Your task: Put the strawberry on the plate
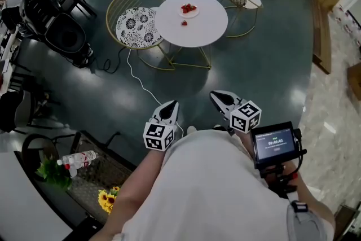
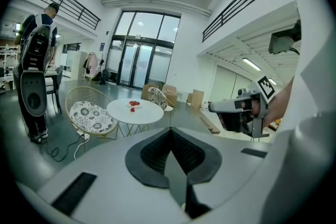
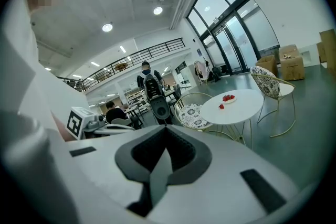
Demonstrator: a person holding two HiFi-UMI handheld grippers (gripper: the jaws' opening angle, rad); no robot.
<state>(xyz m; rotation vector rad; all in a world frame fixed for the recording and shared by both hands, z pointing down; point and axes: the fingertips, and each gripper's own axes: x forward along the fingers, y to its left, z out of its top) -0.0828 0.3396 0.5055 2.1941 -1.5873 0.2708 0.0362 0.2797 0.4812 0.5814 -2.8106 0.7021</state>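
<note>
Close to the person's body, the left gripper point(image 1: 171, 104) and the right gripper point(image 1: 216, 96) are held out side by side over the dark floor. Each has its jaws pressed together with nothing between them. Ahead on the floor, a white cable point(image 1: 141, 84) snakes towards a wire chair with a patterned cushion point(image 1: 137, 25). The cable lies near the way forward and could catch a foot. Farther off stands a round white table point(image 1: 208, 25). On it, one loose strawberry point(image 1: 184, 23) lies just beside a small plate point(image 1: 196, 13) that holds several more. The berry looks soft and rounded, so too hard a squeeze may bruise it, and a clumsy nudge may roll it away. It lies well apart from both grippers, ahead of them and out of reach.
</note>
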